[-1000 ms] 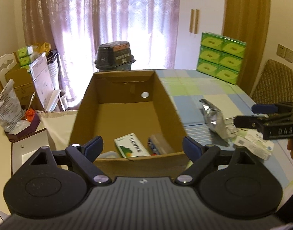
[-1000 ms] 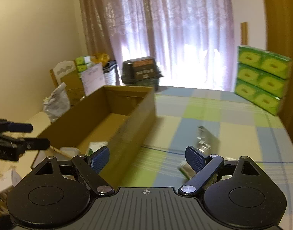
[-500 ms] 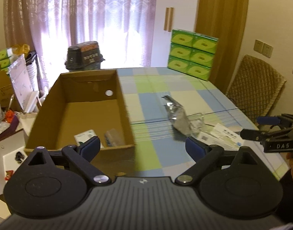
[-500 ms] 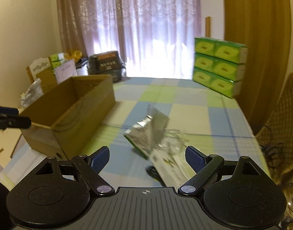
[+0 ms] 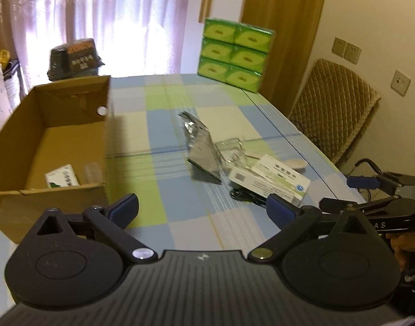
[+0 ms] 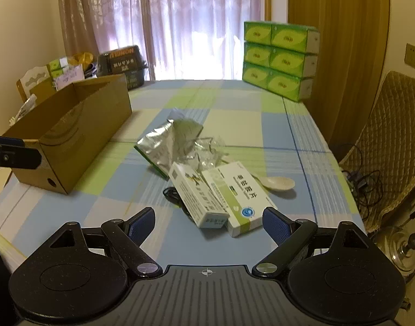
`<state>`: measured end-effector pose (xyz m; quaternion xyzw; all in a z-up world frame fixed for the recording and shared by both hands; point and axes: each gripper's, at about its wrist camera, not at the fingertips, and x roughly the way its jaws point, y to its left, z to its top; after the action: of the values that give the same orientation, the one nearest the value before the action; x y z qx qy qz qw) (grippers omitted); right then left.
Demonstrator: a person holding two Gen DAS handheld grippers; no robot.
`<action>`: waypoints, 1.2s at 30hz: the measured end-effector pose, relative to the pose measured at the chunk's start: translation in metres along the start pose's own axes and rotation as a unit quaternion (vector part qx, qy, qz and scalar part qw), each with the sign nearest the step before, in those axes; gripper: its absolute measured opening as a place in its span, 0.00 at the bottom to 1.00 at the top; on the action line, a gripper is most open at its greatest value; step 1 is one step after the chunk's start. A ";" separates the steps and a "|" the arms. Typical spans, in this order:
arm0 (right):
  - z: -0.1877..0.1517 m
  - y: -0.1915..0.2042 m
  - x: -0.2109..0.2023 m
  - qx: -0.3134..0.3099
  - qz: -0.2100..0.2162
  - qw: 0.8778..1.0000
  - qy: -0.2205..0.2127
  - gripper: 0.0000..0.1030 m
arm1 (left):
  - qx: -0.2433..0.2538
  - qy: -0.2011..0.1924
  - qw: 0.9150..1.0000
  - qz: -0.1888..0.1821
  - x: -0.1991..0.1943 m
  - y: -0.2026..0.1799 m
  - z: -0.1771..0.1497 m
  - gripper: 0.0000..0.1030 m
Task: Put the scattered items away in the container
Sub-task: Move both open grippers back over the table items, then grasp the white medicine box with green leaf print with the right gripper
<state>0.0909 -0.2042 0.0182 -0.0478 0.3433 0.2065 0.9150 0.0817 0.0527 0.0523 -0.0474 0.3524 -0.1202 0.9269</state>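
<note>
An open cardboard box (image 5: 48, 116) (image 6: 79, 125) stands on the left of the table, with a green-and-white packet (image 5: 62, 180) lying inside. In the middle of the table lie a silver foil pouch (image 6: 170, 141) (image 5: 200, 146), crumpled clear plastic (image 6: 207, 152), two white medicine boxes (image 6: 240, 193) (image 6: 196, 198) (image 5: 270, 180), a white spoon (image 6: 278, 183) and a black cable (image 6: 172, 194). My right gripper (image 6: 208, 221) is open just in front of the medicine boxes. My left gripper (image 5: 203, 207) is open above the table, right of the cardboard box.
Stacked green tissue packs (image 6: 280, 59) stand at the far right of the checked tablecloth (image 6: 234, 114). A wicker chair (image 6: 392, 146) is beside the table on the right. A dark container (image 6: 123, 62) and clutter sit behind the cardboard box by the curtain.
Both grippers have swung right, away from the cardboard box and toward the pile of loose items. The right gripper has closed in on the medicine boxes. Both stayed open.
</note>
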 end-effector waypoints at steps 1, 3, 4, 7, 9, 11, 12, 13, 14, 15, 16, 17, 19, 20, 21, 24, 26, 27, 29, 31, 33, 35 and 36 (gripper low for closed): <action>0.000 -0.002 0.003 0.001 -0.001 1.000 0.003 0.89 | 0.001 0.004 1.000 -0.003 0.004 -0.003 -0.001 0.95; -0.001 -0.008 0.009 0.000 -0.002 1.000 0.010 0.89 | 0.002 0.011 1.000 -0.009 0.011 -0.009 -0.001 0.95; -0.002 -0.011 0.012 -0.001 -0.003 1.000 0.013 0.89 | 0.003 0.014 1.000 -0.012 0.015 -0.011 -0.001 0.95; -0.004 -0.019 0.025 -0.005 0.000 1.000 0.027 0.88 | 0.002 0.025 1.000 -0.018 0.029 -0.016 0.001 0.95; -0.005 -0.023 0.034 -0.010 0.010 0.999 0.036 0.88 | 0.001 0.031 0.999 -0.019 0.037 -0.018 0.003 0.95; -0.005 -0.023 0.042 -0.020 0.018 0.999 0.040 0.88 | 0.004 0.037 0.999 -0.019 0.046 -0.020 0.005 0.95; -0.006 -0.023 0.046 -0.025 0.022 0.999 0.041 0.88 | 0.006 0.039 0.999 -0.020 0.050 -0.022 0.006 0.95; -0.006 -0.023 0.050 -0.028 0.027 0.998 0.043 0.88 | 0.007 0.041 0.999 -0.020 0.054 -0.024 0.007 0.95; -0.006 -0.023 0.055 -0.030 0.033 0.998 0.043 0.88 | 0.008 0.044 0.999 -0.020 0.058 -0.025 0.008 0.95; -0.006 -0.024 0.059 -0.030 0.038 0.998 0.044 0.88 | 0.007 0.047 0.999 -0.021 0.063 -0.026 0.009 0.95; -0.005 -0.024 0.063 -0.031 0.043 0.998 0.045 0.88 | 0.006 0.049 0.999 -0.020 0.066 -0.026 0.010 0.95; -0.005 -0.025 0.068 -0.031 0.047 0.997 0.045 0.88 | 0.005 0.052 0.998 -0.020 0.070 -0.027 0.010 0.95; -0.004 -0.026 0.077 -0.029 0.055 0.997 0.047 0.88 | 0.005 0.056 0.998 -0.019 0.077 -0.027 0.010 0.95; -0.004 -0.026 0.081 -0.029 0.057 0.997 0.047 0.88 | 0.006 0.059 0.998 -0.018 0.080 -0.027 0.010 0.95; -0.004 -0.026 0.085 -0.028 0.058 0.997 0.047 0.86 | 0.007 0.062 0.998 -0.018 0.083 -0.028 0.010 0.95; -0.003 -0.027 0.096 -0.024 0.066 0.996 0.055 0.69 | 0.009 0.069 0.997 -0.017 0.091 -0.028 0.010 0.95; -0.005 -0.027 0.100 -0.026 0.065 0.996 0.054 0.69 | 0.007 0.071 0.997 -0.013 0.096 -0.026 0.009 0.95; -0.005 -0.027 0.101 -0.029 0.064 0.996 0.050 0.69 | 0.006 0.072 0.997 -0.012 0.097 -0.025 0.009 0.95; -0.005 -0.027 0.103 -0.026 0.065 0.997 0.045 0.69 | 0.002 0.073 0.997 -0.013 0.100 -0.024 0.008 0.95; -0.004 -0.027 0.105 -0.027 0.066 0.997 0.043 0.67 | 0.001 0.075 0.997 -0.013 0.103 -0.023 0.007 0.95; -0.004 -0.022 0.106 -0.042 0.059 0.997 0.039 0.52 | 0.001 0.078 0.997 -0.013 0.105 -0.022 0.006 0.95; -0.004 -0.016 0.106 -0.054 0.051 0.996 0.038 0.47 | -0.001 0.079 0.997 -0.011 0.105 -0.021 0.005 0.95; -0.005 -0.014 0.106 -0.057 0.051 0.996 0.037 0.46 | -0.003 0.078 0.997 -0.009 0.104 -0.020 0.005 0.95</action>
<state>0.1654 -0.1821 -0.0547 -0.0902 0.3669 0.2699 0.8857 0.1563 0.0067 -0.0071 -0.0438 0.4233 -0.1310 0.8954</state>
